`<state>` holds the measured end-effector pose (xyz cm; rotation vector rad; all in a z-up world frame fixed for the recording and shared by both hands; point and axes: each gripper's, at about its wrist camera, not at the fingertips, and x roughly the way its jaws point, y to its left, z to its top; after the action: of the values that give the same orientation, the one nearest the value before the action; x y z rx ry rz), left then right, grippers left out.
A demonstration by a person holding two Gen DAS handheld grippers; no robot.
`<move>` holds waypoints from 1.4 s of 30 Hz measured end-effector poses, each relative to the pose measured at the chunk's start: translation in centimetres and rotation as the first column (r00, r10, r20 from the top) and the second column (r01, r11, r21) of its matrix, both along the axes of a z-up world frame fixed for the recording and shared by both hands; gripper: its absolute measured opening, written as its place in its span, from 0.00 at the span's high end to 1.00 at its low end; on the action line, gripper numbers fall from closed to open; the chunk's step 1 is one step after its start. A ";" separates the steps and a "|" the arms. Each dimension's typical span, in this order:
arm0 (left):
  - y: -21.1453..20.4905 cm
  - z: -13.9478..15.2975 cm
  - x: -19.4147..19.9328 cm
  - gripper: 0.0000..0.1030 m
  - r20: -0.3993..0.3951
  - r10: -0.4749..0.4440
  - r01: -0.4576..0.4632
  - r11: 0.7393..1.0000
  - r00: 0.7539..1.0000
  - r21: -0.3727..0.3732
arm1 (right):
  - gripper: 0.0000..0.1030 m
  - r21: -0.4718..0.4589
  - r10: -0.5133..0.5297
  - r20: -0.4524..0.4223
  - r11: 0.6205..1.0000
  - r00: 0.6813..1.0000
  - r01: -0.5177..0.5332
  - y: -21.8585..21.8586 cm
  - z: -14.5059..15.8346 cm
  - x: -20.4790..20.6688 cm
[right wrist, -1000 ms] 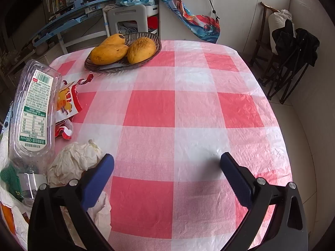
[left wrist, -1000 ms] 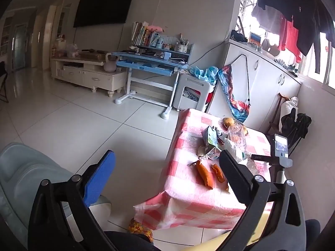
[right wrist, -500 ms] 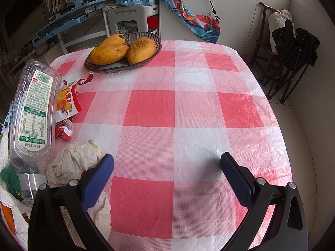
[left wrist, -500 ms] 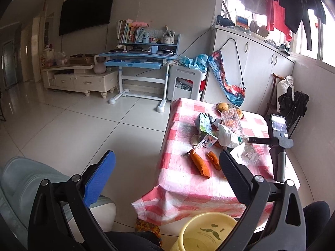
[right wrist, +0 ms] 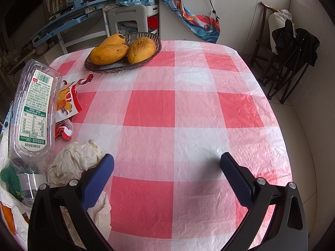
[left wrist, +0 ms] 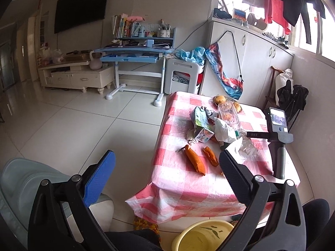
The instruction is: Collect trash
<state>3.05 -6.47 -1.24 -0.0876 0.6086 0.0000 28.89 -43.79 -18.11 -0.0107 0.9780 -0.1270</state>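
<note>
Trash lies on a table with a red-and-white checked cloth (left wrist: 188, 179): orange peels (left wrist: 194, 162), a crushed carton (left wrist: 201, 123), a clear plastic box (right wrist: 34, 113), a red-and-white wrapper (right wrist: 68, 102) and a crumpled white tissue (right wrist: 73, 161). My left gripper (left wrist: 167, 173) is open and empty, held off the table's near-left corner, above a yellow bin (left wrist: 201, 235). Low over the cloth, my right gripper (right wrist: 167, 176) stands open with nothing in it, its left finger next to the tissue.
A basket of mangoes (right wrist: 123, 51) stands at the table's far side. A phone on a stand (left wrist: 277, 136) rises at the right edge. A grey-blue chair (left wrist: 23, 188) is at the lower left. Folded dark chairs (right wrist: 293, 48) stand right of the table. White tiled floor (left wrist: 83, 125) spreads left.
The left gripper has swung right and tilted down, so the table sits more central and the yellow bin has come into view. The right gripper has not moved.
</note>
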 end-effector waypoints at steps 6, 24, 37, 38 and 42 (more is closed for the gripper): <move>-0.9 -0.4 0.4 0.07 -0.018 -0.014 0.015 1.000 1.000 0.017 | 0.06 0.000 0.000 0.000 1.000 1.000 0.000 0.0 0.0 0.0; -1.2 -1.3 0.7 0.07 -0.067 -0.060 0.057 0.997 0.996 -0.050 | 0.06 0.000 0.000 0.000 1.000 1.000 0.000 0.0 0.0 0.0; 1.4 -3.0 2.3 0.07 -0.113 -0.076 0.031 0.934 0.991 -0.357 | 0.06 0.000 0.000 0.000 1.000 1.000 0.000 0.0 0.0 -0.1; 1.2 -3.0 2.2 0.07 -0.109 -0.076 0.034 0.937 0.991 -0.348 | 0.06 0.000 0.000 0.000 1.000 1.000 0.000 0.0 0.0 0.0; -0.7 -2.6 1.7 0.07 -0.086 -0.079 0.053 0.960 0.993 -0.275 | 0.06 0.000 0.000 0.000 1.000 1.000 0.000 0.0 0.0 -0.1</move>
<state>4.79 -7.16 -3.82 -0.3362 0.7054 -0.1459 28.82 -43.75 -18.11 -0.0105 0.9780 -0.1267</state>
